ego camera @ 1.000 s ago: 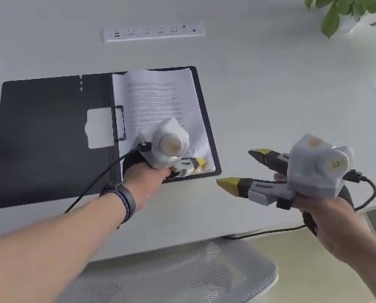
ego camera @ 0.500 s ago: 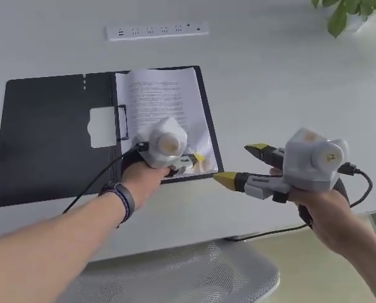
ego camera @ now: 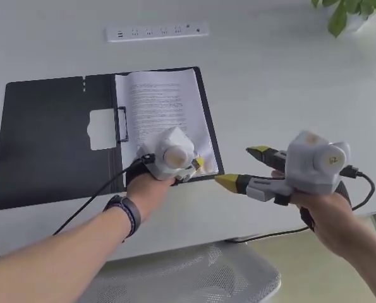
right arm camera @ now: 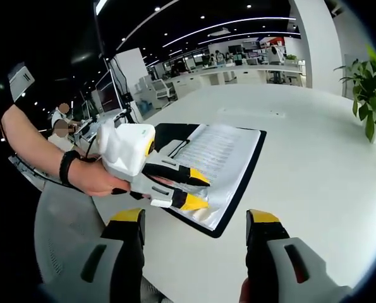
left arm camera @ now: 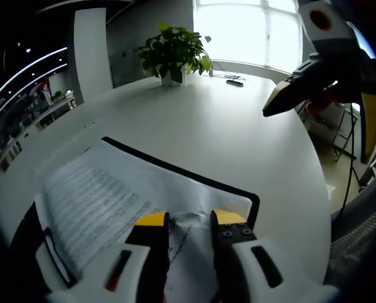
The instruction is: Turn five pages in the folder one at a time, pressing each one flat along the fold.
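A black folder (ego camera: 48, 139) lies open on the white table, with a stack of printed pages (ego camera: 162, 107) clipped on its right half. My left gripper (ego camera: 197, 167) rests on the near right corner of the top page. Its jaws stand a narrow gap apart, and a wrinkle of paper (left arm camera: 188, 222) lies between them. In its own view the left gripper (left arm camera: 191, 218) points across the pages (left arm camera: 93, 202). My right gripper (ego camera: 241, 166) hangs wide open to the right of the folder, past the table's front edge, holding nothing. From the right gripper (right arm camera: 195, 216) I see the left gripper (right arm camera: 197, 189) over the page corner.
A white power strip (ego camera: 156, 30) lies at the back of the table. A potted plant (ego camera: 345, 16) stands at the far right corner. A mesh office chair (ego camera: 194, 271) sits below the table's front edge. Cables trail from both grippers.
My left gripper has slid a little toward the near right corner of the page. The right gripper stays wide open in about the same place.
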